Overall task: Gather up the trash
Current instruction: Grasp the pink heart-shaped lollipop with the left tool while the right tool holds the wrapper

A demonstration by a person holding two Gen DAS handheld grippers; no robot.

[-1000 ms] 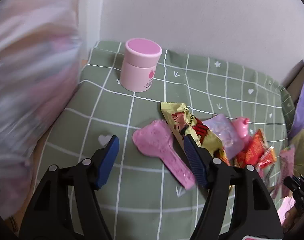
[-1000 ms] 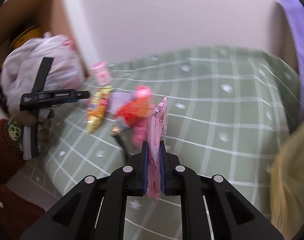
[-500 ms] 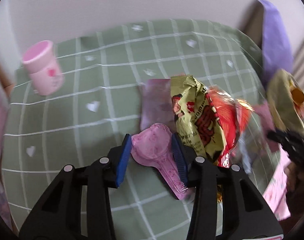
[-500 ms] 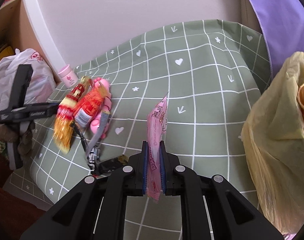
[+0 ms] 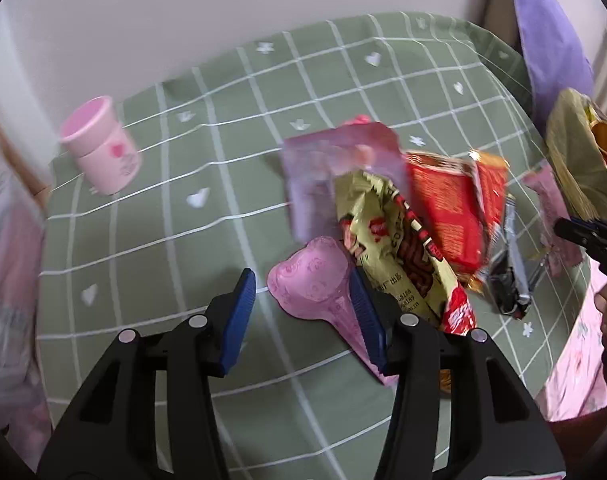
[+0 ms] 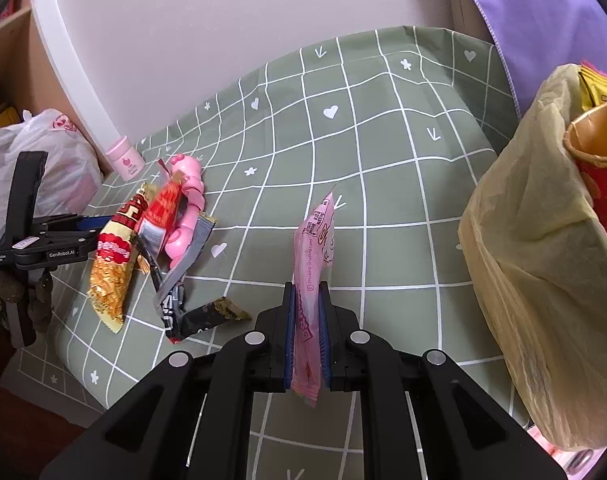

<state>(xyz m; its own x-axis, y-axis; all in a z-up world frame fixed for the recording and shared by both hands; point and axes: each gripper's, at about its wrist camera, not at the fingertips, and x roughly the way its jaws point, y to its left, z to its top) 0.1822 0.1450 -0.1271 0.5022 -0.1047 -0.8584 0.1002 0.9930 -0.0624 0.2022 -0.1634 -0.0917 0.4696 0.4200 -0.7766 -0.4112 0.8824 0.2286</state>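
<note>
Green checked cloth (image 6: 383, 168) covers the tabletop, which is backed by a pale wall.

Trash, left: a loose pile sits near the cloth's left edge, made up of a yellow snack bag (image 5: 399, 256), a red wrapper (image 5: 455, 208), a lilac packet (image 5: 323, 168) and a dark foil wrapper (image 6: 207, 316). Blur in the left wrist view makes the stacking order among them uncertain. A pink spoon-shaped piece (image 5: 315, 284) lies at the pile's near side, and a pink pig toy (image 6: 187, 200) lies among the wrappers.

Left gripper (image 5: 303, 316): jaws parted about the spoon-shaped piece. The right pad looks to touch its edge, while a clear gap shows at the left pad. Nothing is held.

Right gripper (image 6: 306, 332): closed tight on a pink sachet (image 6: 315, 248), which stands upright between the pads above the cloth.

Trash bag: a yellow bag (image 6: 535, 264) stands open at the right, just beside the right gripper. It already holds a red-and-gold cup (image 6: 599, 168) and a yellow packet.

Non-task items: a pink jar (image 5: 99, 148) stands at the far left of the cloth, apart from the pile. A white plastic bag (image 6: 55, 160) sits beyond the cloth's edge.

Progress (judged): partly done. Some items are bagged and one sachet is in hand but not yet dropped in. The whole left pile remains on the cloth. The likely next moves are dropping the sachet into the bag and closing the left gripper on the spoon-shaped piece.
</note>
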